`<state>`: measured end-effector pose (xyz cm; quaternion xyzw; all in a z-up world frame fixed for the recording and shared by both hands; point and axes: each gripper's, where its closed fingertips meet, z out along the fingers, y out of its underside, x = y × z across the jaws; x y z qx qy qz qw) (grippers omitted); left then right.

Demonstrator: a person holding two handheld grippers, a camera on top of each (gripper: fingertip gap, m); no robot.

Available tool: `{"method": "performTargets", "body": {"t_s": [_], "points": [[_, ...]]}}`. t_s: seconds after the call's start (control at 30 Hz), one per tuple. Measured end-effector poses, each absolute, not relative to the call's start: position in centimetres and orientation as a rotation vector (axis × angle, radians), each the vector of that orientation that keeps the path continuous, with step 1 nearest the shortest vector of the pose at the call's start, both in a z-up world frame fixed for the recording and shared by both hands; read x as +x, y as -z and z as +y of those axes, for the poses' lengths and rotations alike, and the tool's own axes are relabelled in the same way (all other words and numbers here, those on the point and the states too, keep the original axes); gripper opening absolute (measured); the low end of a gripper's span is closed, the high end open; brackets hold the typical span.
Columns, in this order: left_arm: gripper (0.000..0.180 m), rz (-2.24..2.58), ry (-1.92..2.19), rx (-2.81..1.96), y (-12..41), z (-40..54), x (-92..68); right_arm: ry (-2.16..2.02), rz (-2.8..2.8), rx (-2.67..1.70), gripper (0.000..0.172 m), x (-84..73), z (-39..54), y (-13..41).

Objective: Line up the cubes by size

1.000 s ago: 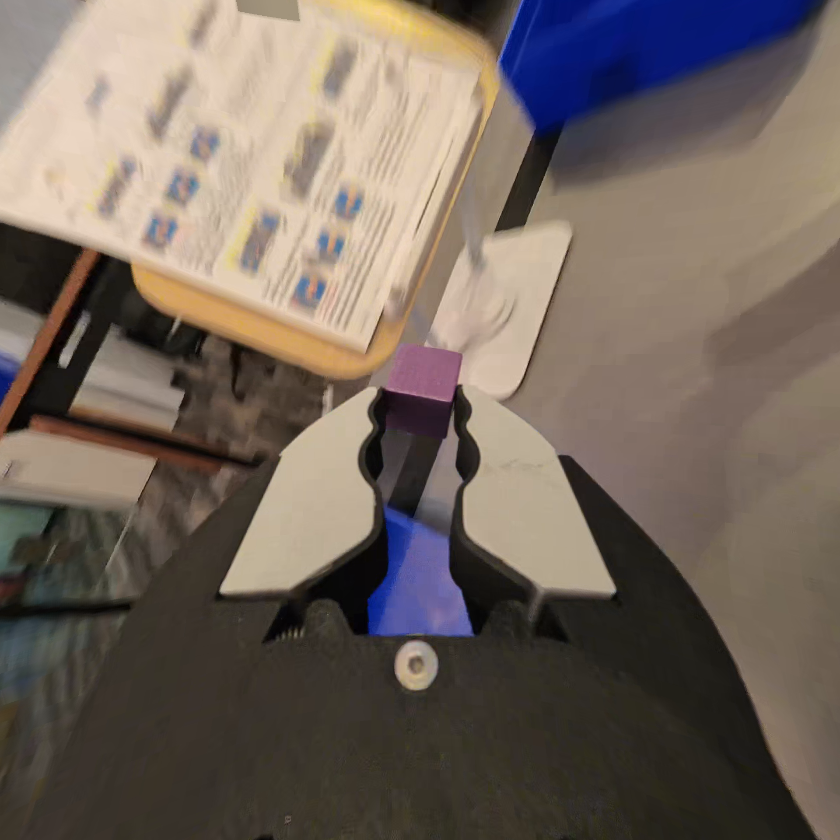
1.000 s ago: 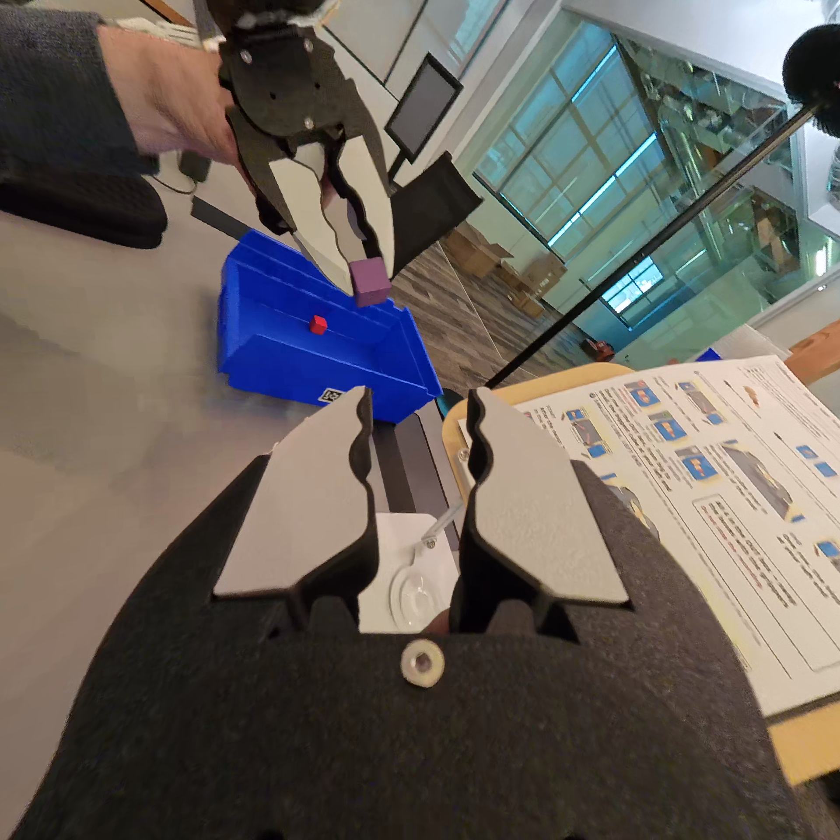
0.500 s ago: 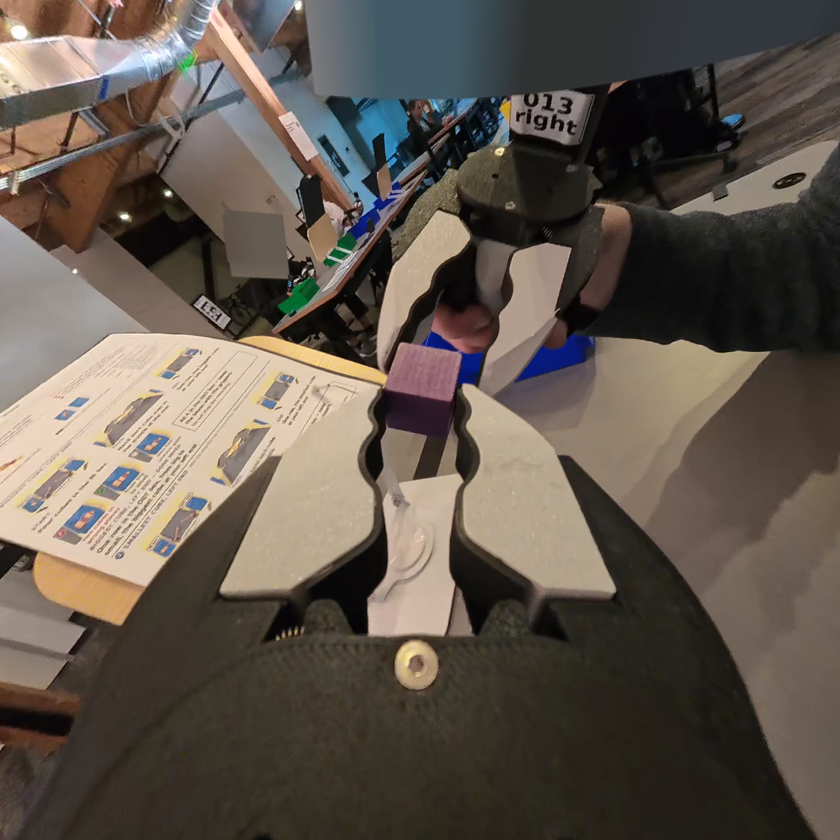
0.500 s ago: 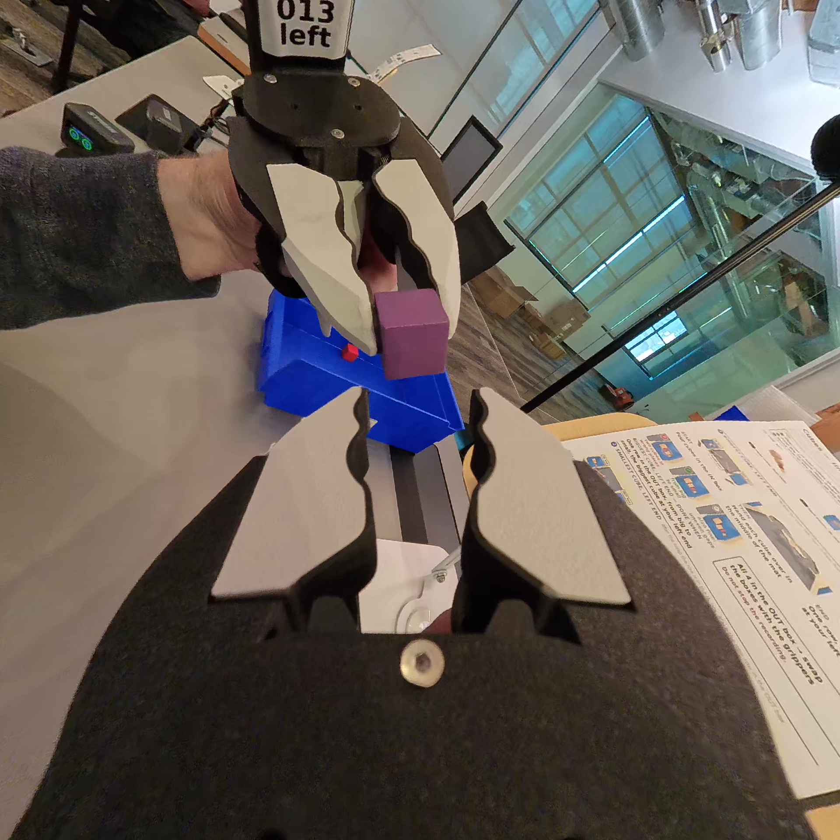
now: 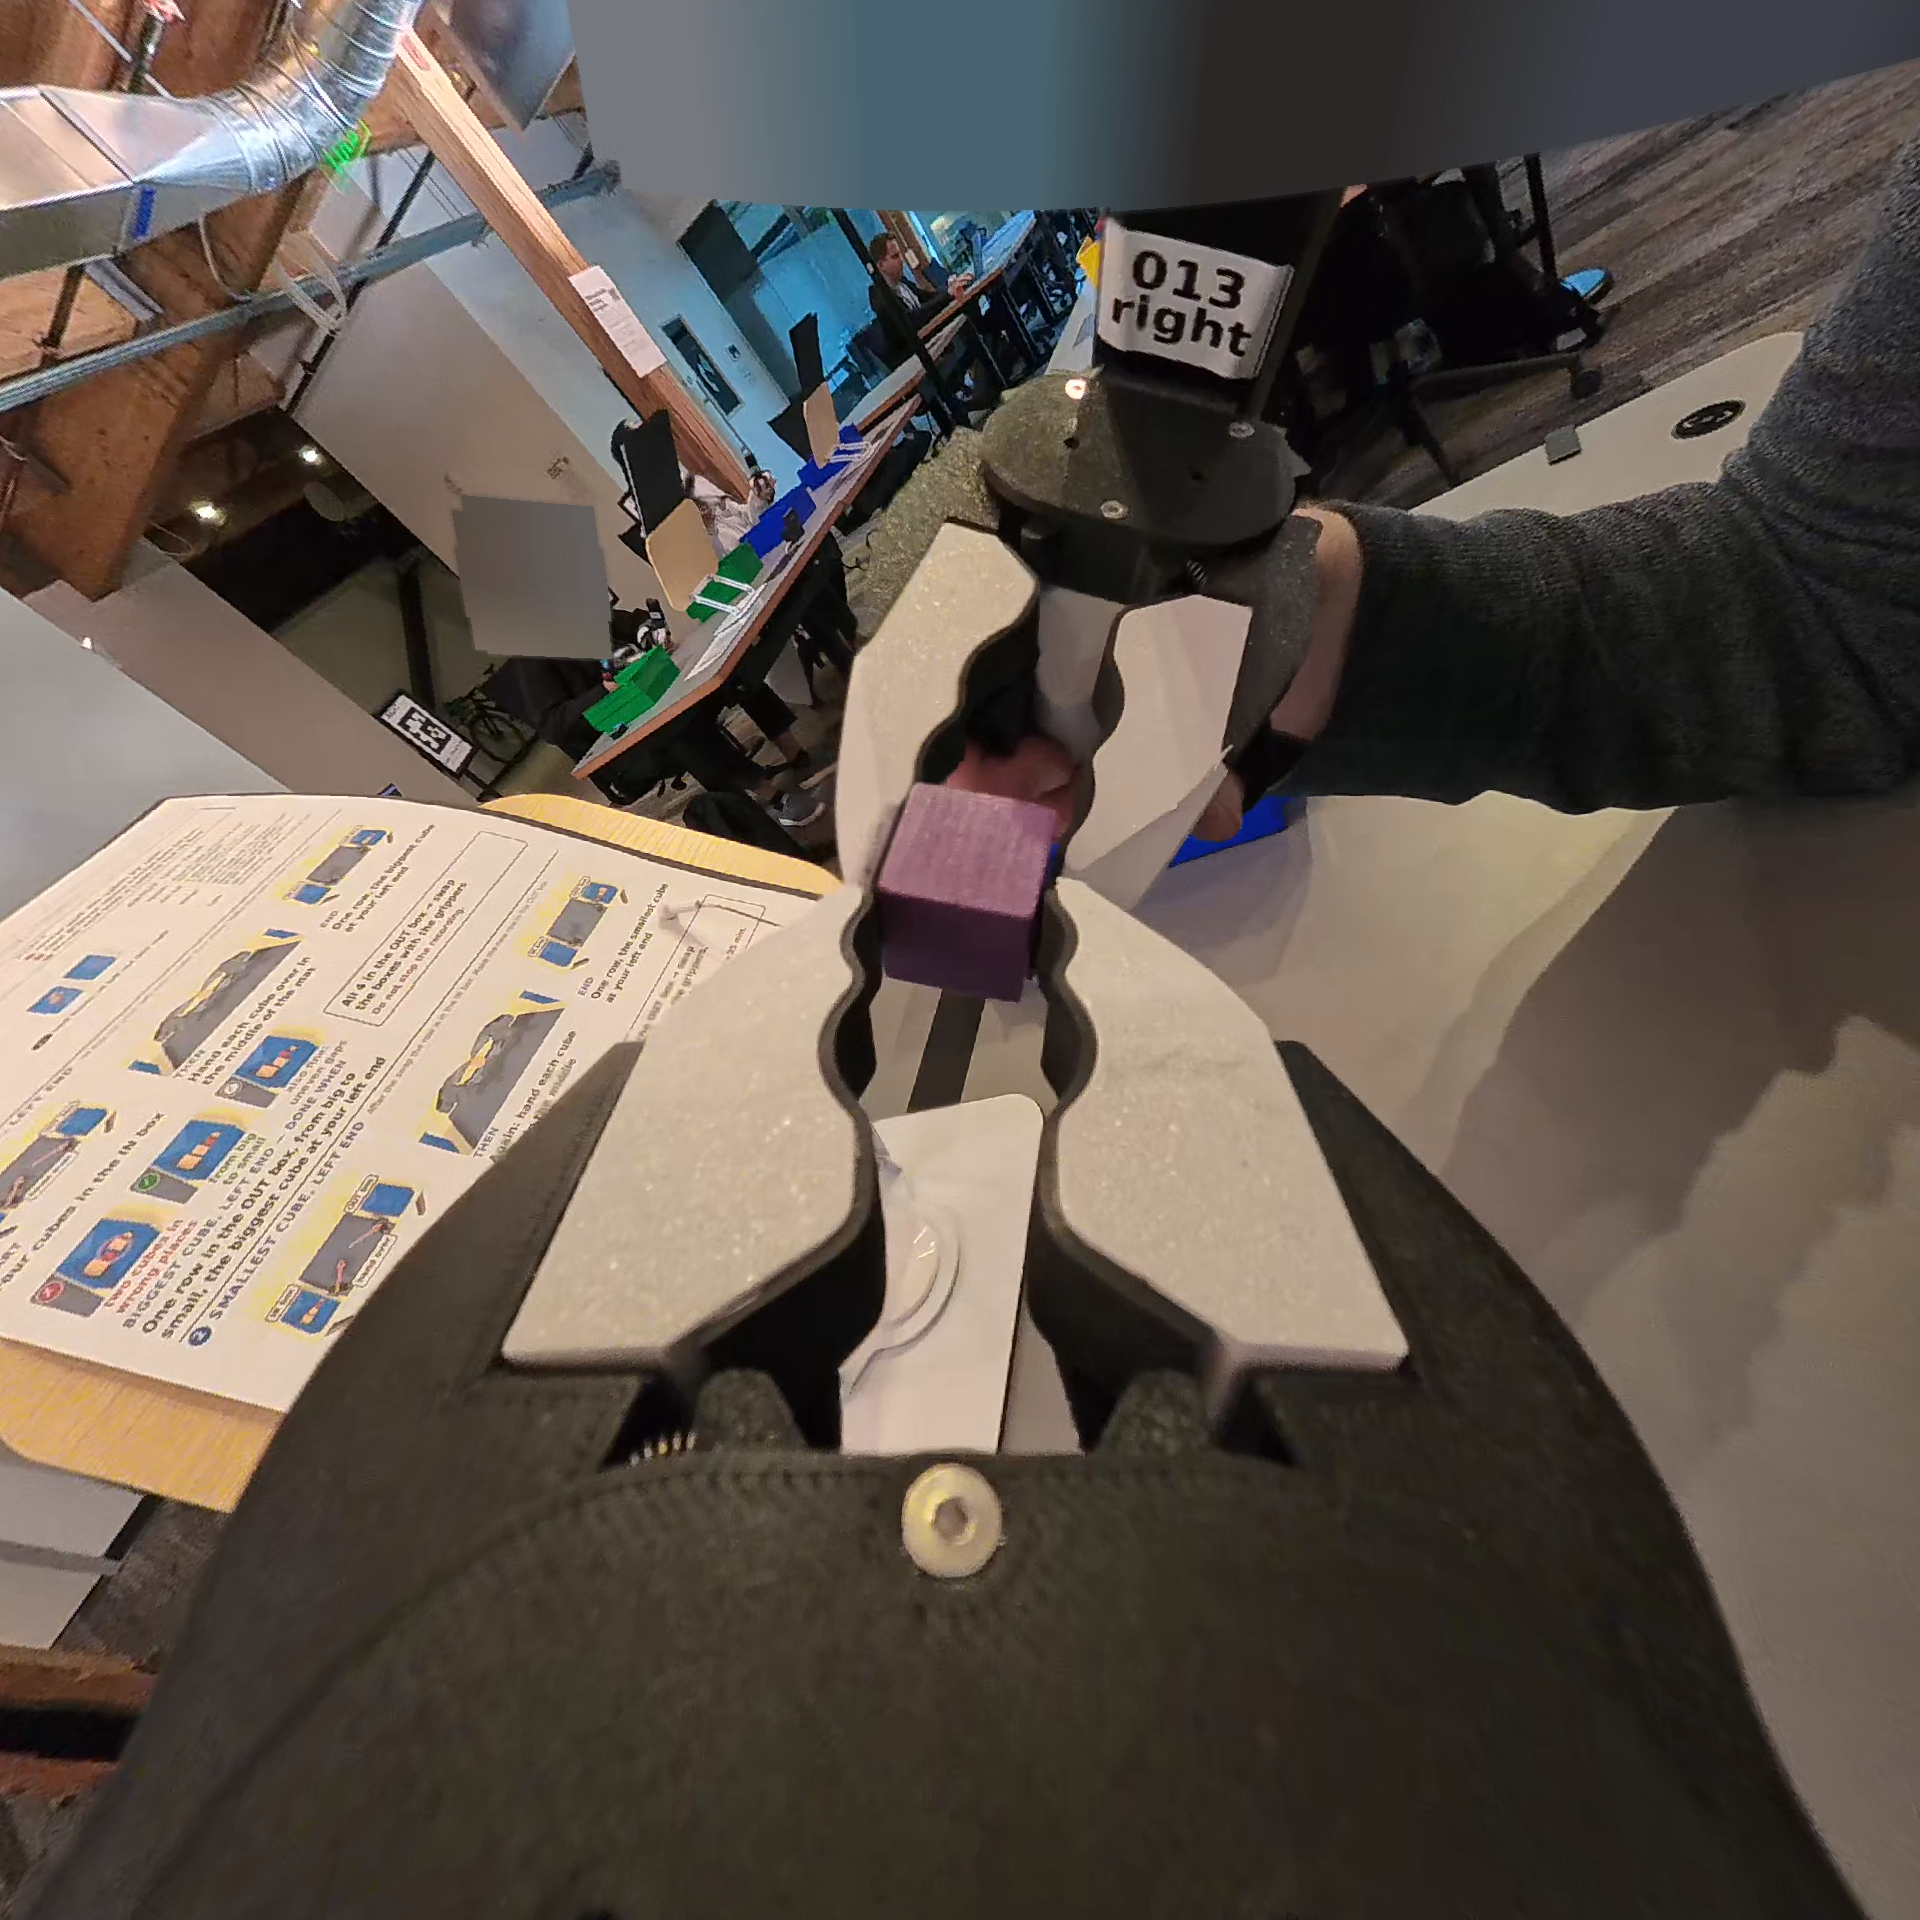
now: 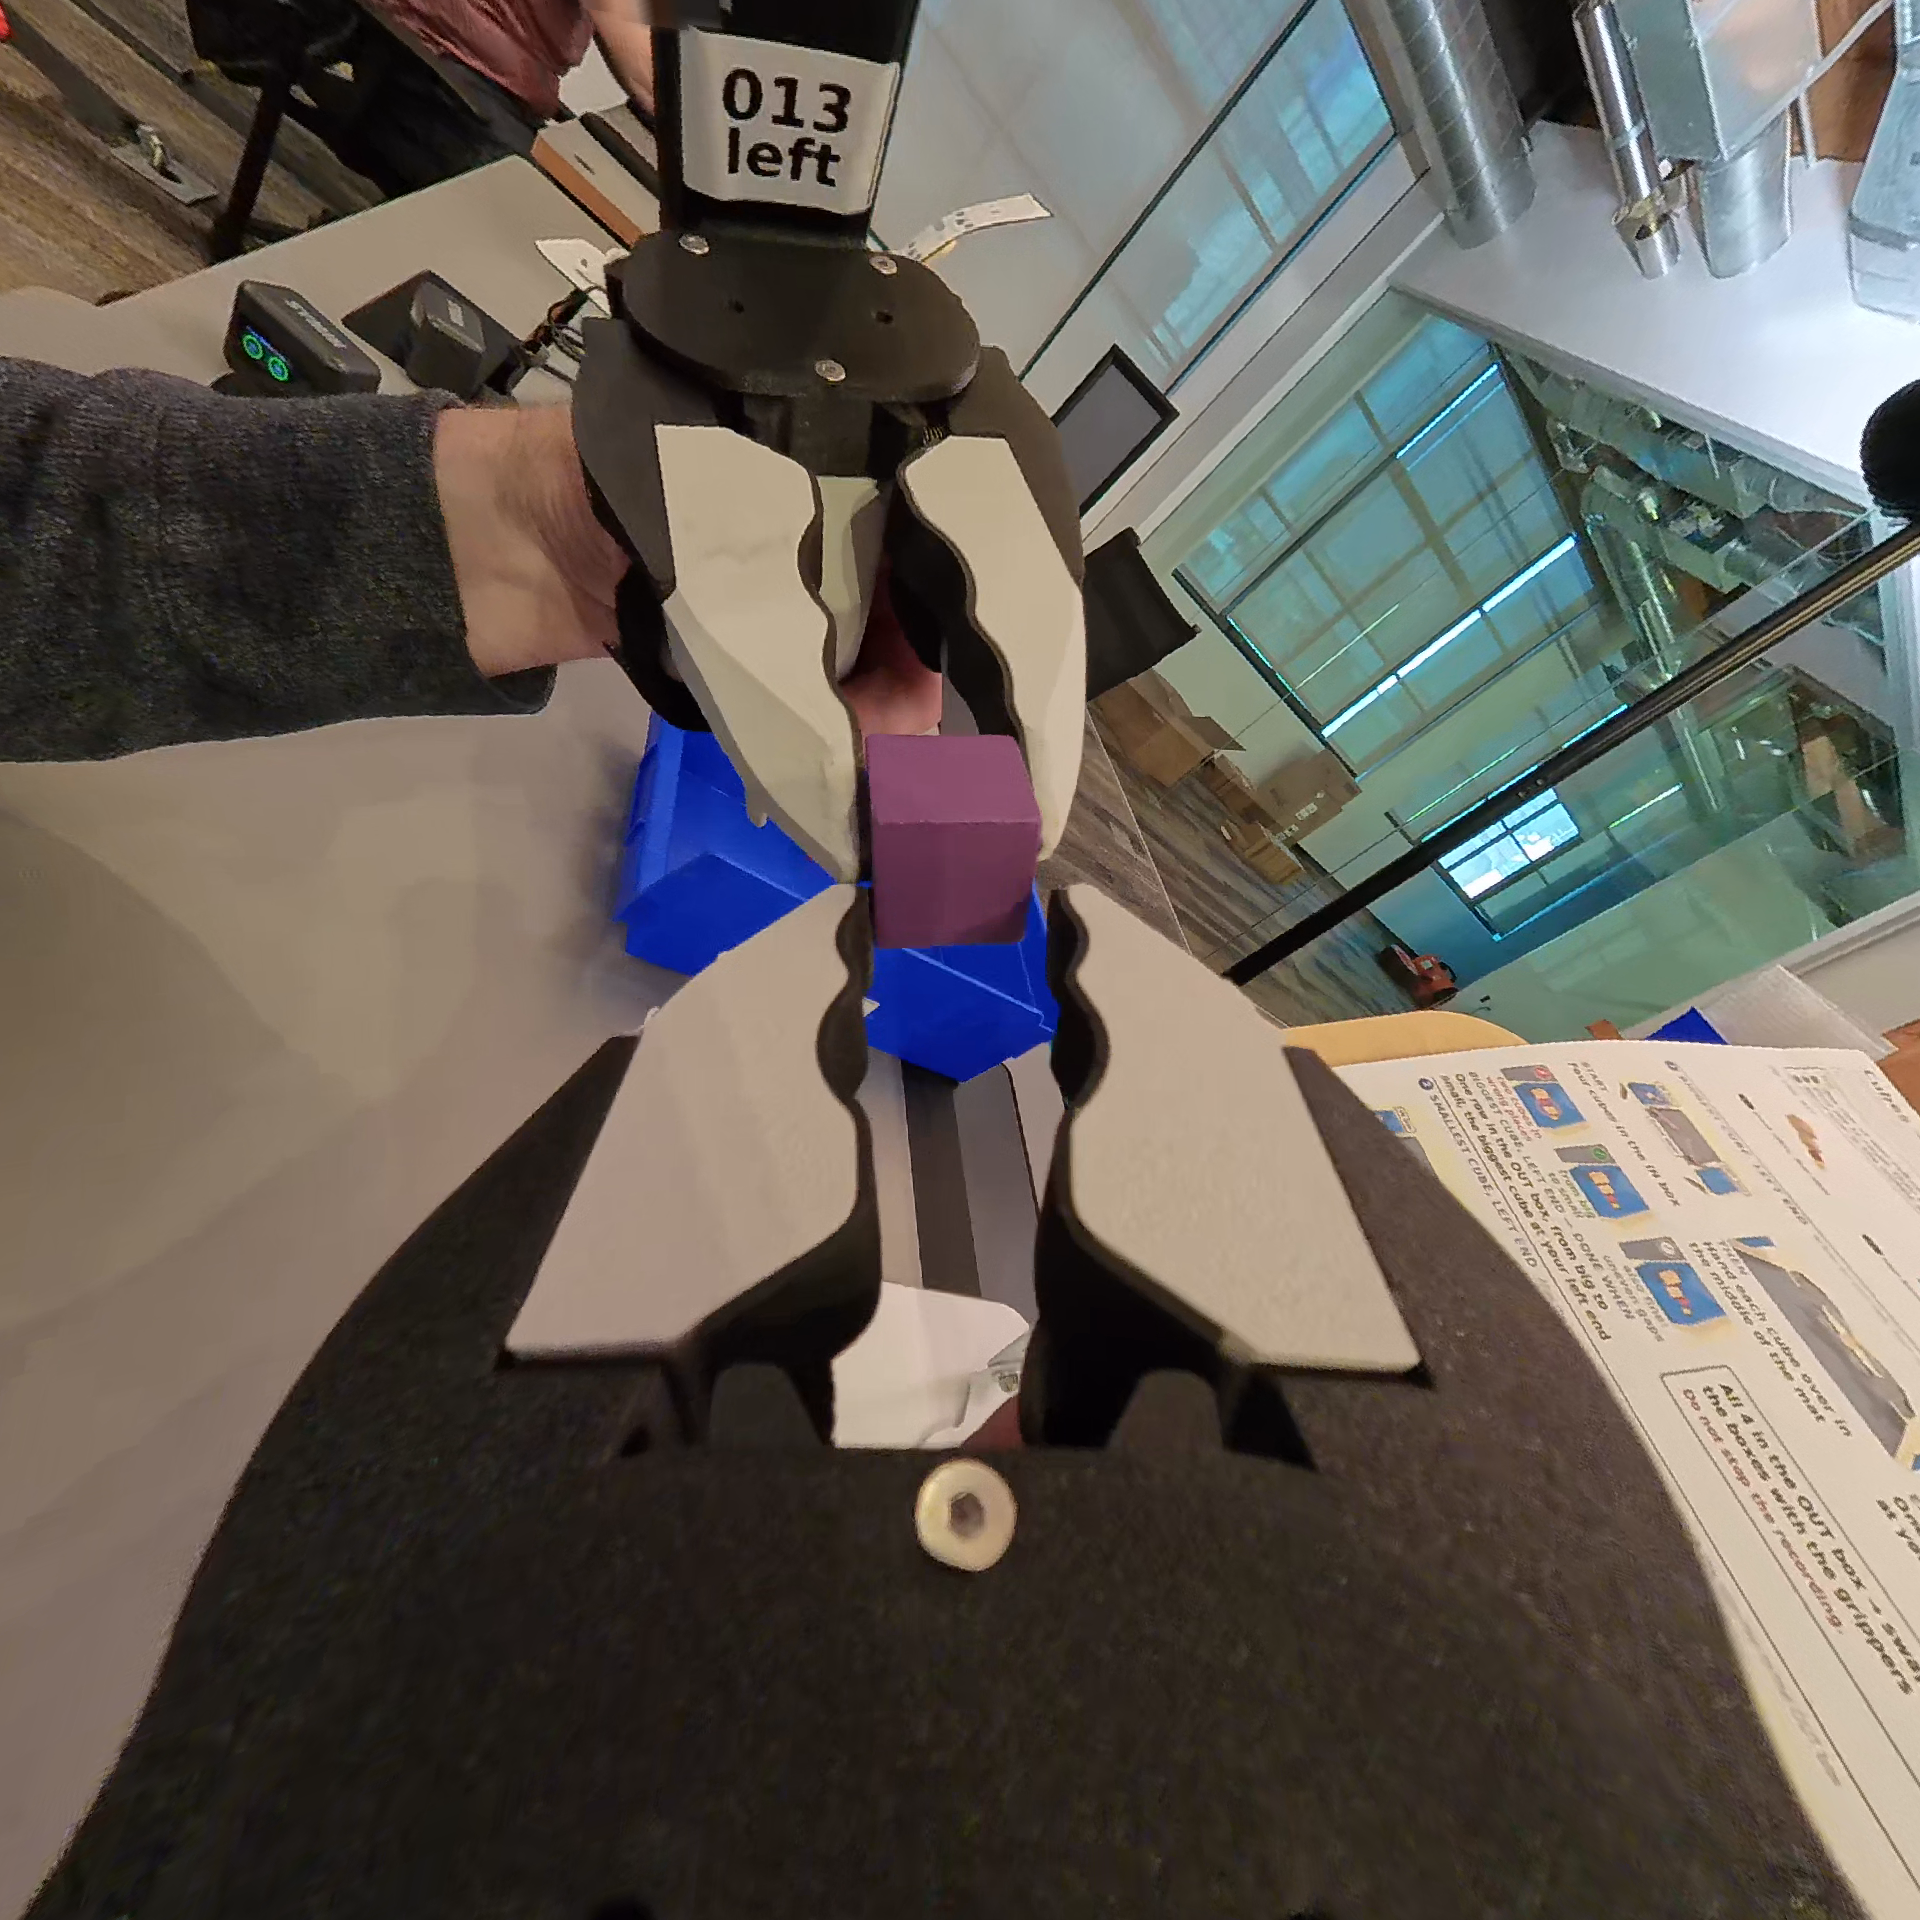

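My left gripper is clamped on a purple cube, both pads pressed to its side faces, in mid-air at frame centre of the left wrist view. My right gripper faces it tip to tip; its jaws straddle the cube's near end, the left pad against the cube, while a sliver of gap shows on the right side, so I count it as not yet gripping. As a cube it has no long axis; in the right wrist view one flat face points at the camera and its lit top face tilts up toward the left gripper's body. Behind the cube, centre-left in that view, sits a blue bin on the grey table. A printed sheet on a tan board fills the lower right.
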<state>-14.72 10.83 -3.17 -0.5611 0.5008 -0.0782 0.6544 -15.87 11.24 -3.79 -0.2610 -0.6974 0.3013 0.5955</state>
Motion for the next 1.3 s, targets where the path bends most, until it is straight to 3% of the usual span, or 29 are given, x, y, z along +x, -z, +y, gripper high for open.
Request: {"method": "performTargets", "body": {"t_s": [0.63, 0.77, 0.97, 1.3], "points": [[0.028, 1.128, 0.2, -1.238, 2.8, 10.5, -14.7, -0.711, -1.617, -0.586, 0.027, -15.8, 10.9, 3.6], [0.04, 1.12, 0.179, -1.239, 2.6, 10.5, -14.8, -0.705, -1.613, -0.592, 0.027, -15.8, 11.1, 3.6], [0.042, 1.101, 0.144, -1.238, 2.1, 10.3, -15.3, -0.699, -1.601, -0.602, 0.027, -15.7, 11.4, 3.4], [0.015, 1.039, -0.039, -1.296, 1.9, 11.8, -17.3, -0.657, -1.559, -0.632, 0.027, -14.8, 12.7, 2.5]]}}
